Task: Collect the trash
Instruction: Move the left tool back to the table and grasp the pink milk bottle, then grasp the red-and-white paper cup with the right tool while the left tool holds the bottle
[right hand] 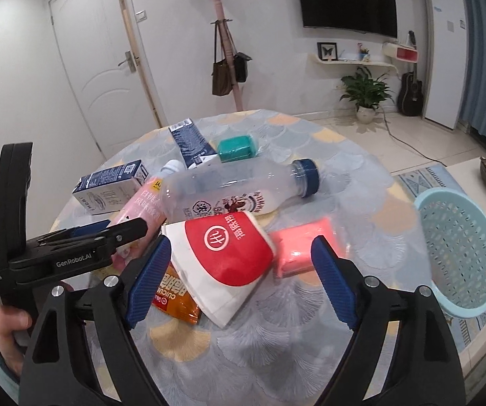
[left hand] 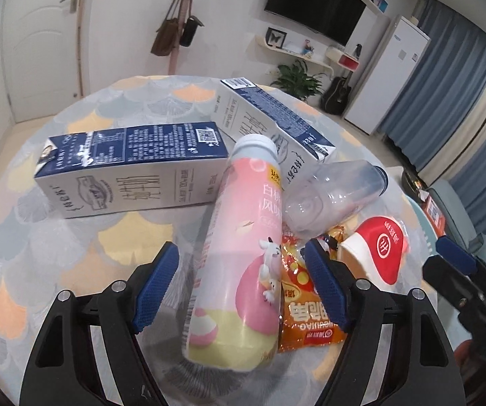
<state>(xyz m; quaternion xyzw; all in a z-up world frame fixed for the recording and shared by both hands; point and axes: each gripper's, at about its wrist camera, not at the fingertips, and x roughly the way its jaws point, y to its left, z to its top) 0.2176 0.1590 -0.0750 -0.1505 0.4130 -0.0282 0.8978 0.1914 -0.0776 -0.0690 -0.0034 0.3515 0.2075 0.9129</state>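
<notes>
Evenly lit indoor room seen through two fisheye lenses

We see soft shadows, bowed edges with dark corners, slight blur, and faint glare on the clear bottle (right hand: 239, 187)

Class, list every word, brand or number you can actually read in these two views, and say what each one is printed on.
"GenRobot.AI": left gripper body.
"Data Acquisition System": same gripper, small print.
"CUICUI": orange snack packet.
"白桃": pink bottle.
Milk cartons, clear bottle label, red-and-white packet: Chinese print, too skewed or small to read surely.
</notes>
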